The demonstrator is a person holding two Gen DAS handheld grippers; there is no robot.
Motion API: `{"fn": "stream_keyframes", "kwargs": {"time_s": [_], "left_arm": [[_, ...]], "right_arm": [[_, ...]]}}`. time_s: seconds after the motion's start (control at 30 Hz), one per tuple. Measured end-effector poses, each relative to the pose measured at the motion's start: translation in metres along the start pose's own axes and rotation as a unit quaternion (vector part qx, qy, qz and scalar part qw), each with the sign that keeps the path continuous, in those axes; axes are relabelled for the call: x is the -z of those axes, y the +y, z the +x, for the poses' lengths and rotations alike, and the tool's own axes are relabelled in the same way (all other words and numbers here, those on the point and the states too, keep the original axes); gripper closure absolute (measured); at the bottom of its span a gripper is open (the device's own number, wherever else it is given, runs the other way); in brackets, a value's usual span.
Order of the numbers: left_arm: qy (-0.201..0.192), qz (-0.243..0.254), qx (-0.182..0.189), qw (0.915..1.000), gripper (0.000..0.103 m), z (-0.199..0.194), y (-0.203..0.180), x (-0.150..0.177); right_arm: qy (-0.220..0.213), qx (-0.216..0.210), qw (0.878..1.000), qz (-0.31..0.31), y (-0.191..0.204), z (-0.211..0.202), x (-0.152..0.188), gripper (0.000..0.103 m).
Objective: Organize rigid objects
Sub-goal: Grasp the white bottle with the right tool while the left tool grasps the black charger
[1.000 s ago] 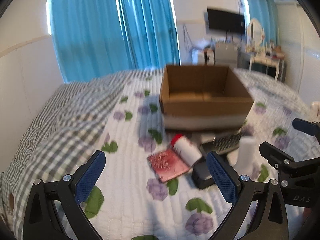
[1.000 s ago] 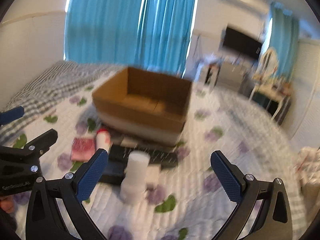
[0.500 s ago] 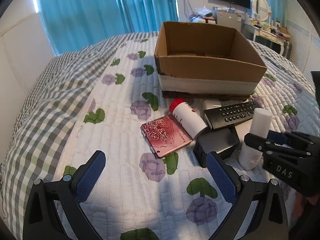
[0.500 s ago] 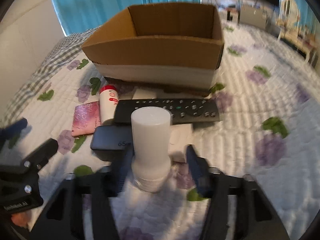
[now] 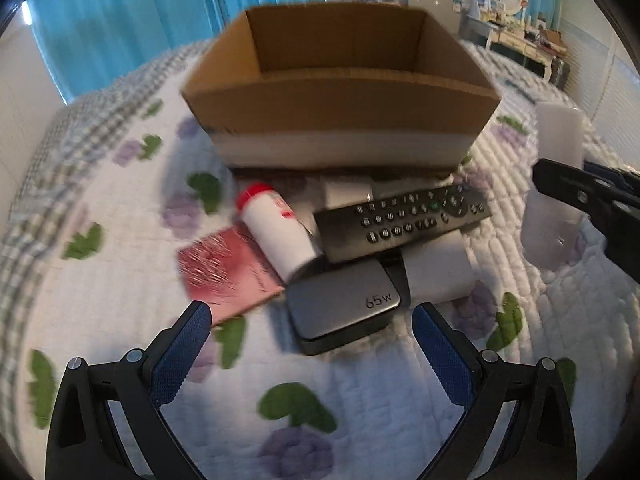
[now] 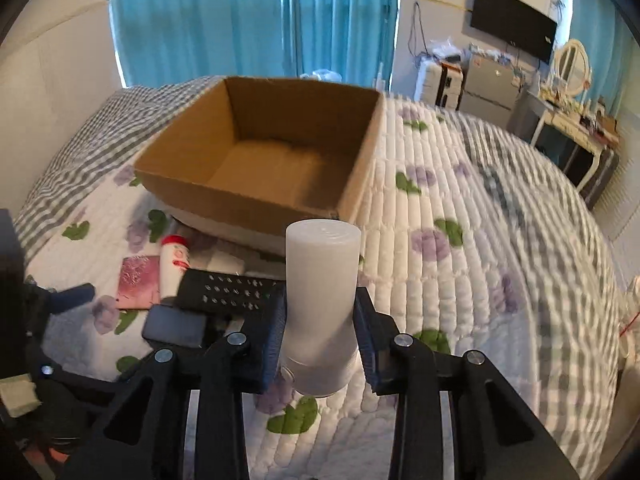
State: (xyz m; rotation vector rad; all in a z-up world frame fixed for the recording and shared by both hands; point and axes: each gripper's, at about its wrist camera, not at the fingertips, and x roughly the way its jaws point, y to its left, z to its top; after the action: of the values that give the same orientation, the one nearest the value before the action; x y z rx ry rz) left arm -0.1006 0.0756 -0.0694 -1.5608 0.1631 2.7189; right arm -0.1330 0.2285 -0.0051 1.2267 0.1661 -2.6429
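The white bottle (image 6: 320, 304) stands upright in our right tongs (image 6: 320, 340), pinched low on its body, lifted above the bed (image 6: 500, 280) just before the cardboard box (image 6: 256, 204); we judge it light, stiff and smooth, liable to slip; our left tongs (image 5: 312, 344) hang spread above the grey charger (image 5: 340, 312).

Frosted, matt white plastic on the bottle (image 6: 320, 300), smooth all round. Blue textured pads line the black plastic fingers (image 6: 274, 336). The box (image 6: 260, 160) is plain brown cardboard, dull. Quilted cloth bedspread (image 6: 480, 260), soft and ribbed. Matt black plastic remote (image 5: 404, 222); grey charger (image 5: 344, 308) with a satin sheen; pink card (image 5: 224, 272) glinting glossy.
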Motion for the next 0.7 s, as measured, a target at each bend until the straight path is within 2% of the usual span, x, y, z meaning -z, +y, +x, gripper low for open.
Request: {"fn": "stream_keyframes", "kwargs": {"time_s": [0.13, 0.2, 0.23, 0.33, 0.47, 0.7], "left_arm": [[0.019, -0.040, 0.007, 0.9990, 0.003, 0.022, 0.001, -0.002], [0.021, -0.059, 0.021, 0.9978, 0.009, 0.027, 0.003, -0.004], [0.024, -0.062, 0.029, 0.9973, 0.016, 0.030, 0.003, -0.004], [0.031, -0.057, 0.038, 0.9972, 0.028, 0.034, -0.003, -0.004], [0.028, -0.036, 0.027, 0.9986, 0.029, 0.026, -0.009, -0.001], [-0.001, -0.019, 0.039, 0.9991, 0.030, -0.016, -0.005, 0.000]], "right_arm": [[0.006, -0.004, 1.000, 0.001, 0.001, 0.006, 0.005, 0.070], [-0.003, -0.003, 1.000, -0.002, 0.003, 0.002, 0.004, 0.070], [-0.007, -0.005, 1.000, -0.004, 0.004, 0.002, 0.005, 0.070], [-0.006, -0.001, 1.000, -0.010, 0.006, 0.003, 0.007, 0.070], [-0.004, -0.002, 1.000, -0.005, 0.004, 0.003, 0.010, 0.070], [-0.015, 0.002, 1.000, -0.005, 0.007, -0.013, 0.009, 0.070]]}}
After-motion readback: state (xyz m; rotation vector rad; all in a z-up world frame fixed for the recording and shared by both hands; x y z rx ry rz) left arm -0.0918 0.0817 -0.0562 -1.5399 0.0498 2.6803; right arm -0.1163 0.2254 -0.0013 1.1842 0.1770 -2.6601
